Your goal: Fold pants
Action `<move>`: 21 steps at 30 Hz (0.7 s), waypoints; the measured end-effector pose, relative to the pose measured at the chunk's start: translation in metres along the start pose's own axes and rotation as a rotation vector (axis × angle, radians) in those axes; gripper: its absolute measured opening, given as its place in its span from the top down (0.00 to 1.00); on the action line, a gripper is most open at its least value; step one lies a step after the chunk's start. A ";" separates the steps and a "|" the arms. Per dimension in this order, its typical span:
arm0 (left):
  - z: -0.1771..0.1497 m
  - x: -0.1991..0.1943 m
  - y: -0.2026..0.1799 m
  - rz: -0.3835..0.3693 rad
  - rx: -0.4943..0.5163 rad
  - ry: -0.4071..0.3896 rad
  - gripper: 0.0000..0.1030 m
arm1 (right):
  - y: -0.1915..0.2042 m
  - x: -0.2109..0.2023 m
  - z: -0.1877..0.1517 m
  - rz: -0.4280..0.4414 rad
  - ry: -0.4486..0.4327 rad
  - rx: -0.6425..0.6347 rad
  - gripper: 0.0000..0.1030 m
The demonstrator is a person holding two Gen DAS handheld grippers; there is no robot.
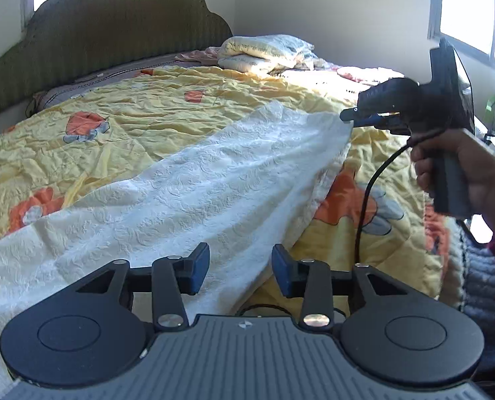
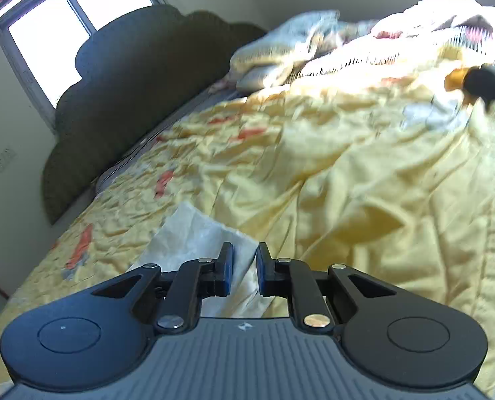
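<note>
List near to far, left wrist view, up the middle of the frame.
Left gripper → white pants → yellow quilt → folded bedding → wall.

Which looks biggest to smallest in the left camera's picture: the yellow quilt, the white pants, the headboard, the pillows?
1. Yellow quilt
2. White pants; they lie nearer the camera, so their lead over the headboard is unsure
3. Headboard
4. Pillows, farthest away, so they may only look small
</note>
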State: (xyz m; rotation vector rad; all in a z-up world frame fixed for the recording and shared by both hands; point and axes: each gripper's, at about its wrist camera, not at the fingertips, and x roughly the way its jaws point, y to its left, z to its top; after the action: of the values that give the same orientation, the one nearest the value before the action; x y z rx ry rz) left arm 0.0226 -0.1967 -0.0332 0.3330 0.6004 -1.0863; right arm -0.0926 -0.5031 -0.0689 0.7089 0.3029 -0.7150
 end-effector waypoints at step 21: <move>-0.061 -0.160 0.121 0.545 -0.527 -0.119 0.36 | 0.257 -0.068 -0.139 0.779 0.299 -0.931 0.78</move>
State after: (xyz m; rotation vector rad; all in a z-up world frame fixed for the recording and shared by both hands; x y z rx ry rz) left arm 0.0605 0.0045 0.0112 -0.0343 0.6181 -0.3963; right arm 0.0324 -0.2364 -0.0126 -0.0045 0.5361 0.3026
